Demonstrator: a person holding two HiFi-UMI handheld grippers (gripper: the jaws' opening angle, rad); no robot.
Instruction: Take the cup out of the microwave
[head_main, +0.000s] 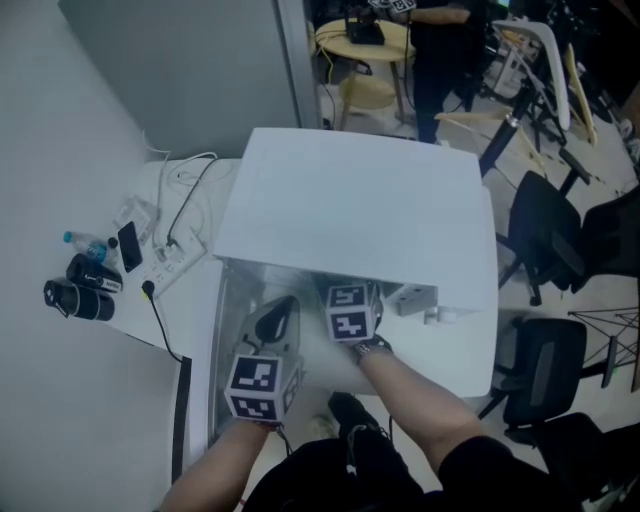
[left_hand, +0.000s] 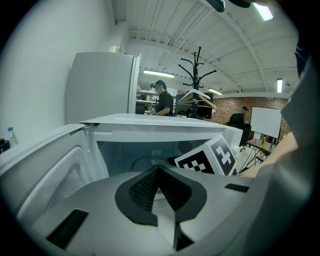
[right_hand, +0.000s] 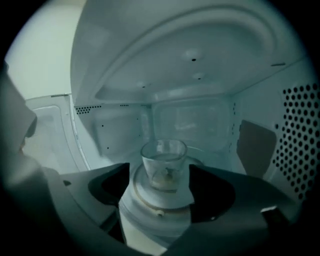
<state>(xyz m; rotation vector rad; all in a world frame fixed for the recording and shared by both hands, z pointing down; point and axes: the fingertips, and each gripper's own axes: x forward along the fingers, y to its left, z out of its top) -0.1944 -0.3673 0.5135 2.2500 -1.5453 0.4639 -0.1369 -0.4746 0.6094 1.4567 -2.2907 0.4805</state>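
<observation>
A clear glass cup (right_hand: 164, 162) stands upright on a white round plate (right_hand: 157, 200) inside the white microwave (head_main: 350, 210). Its door (left_hand: 55, 170) is swung open to the left. My right gripper (right_hand: 160, 171) reaches into the cavity, open, with one jaw on each side of the cup and neither pad touching it. From the head view only its marker cube (head_main: 350, 312) shows under the microwave's top edge. My left gripper (head_main: 281, 306) hovers in front of the opening beside the door, its jaws shut with nothing in them. The cup is hidden in the head view.
Left of the microwave lie a white power strip (head_main: 172, 258) with cables, a phone (head_main: 129, 246), a small bottle (head_main: 85, 243) and a black object (head_main: 78, 300). Black office chairs (head_main: 545, 225) stand to the right. The cavity's perforated right wall (right_hand: 297, 135) is close to my right jaw.
</observation>
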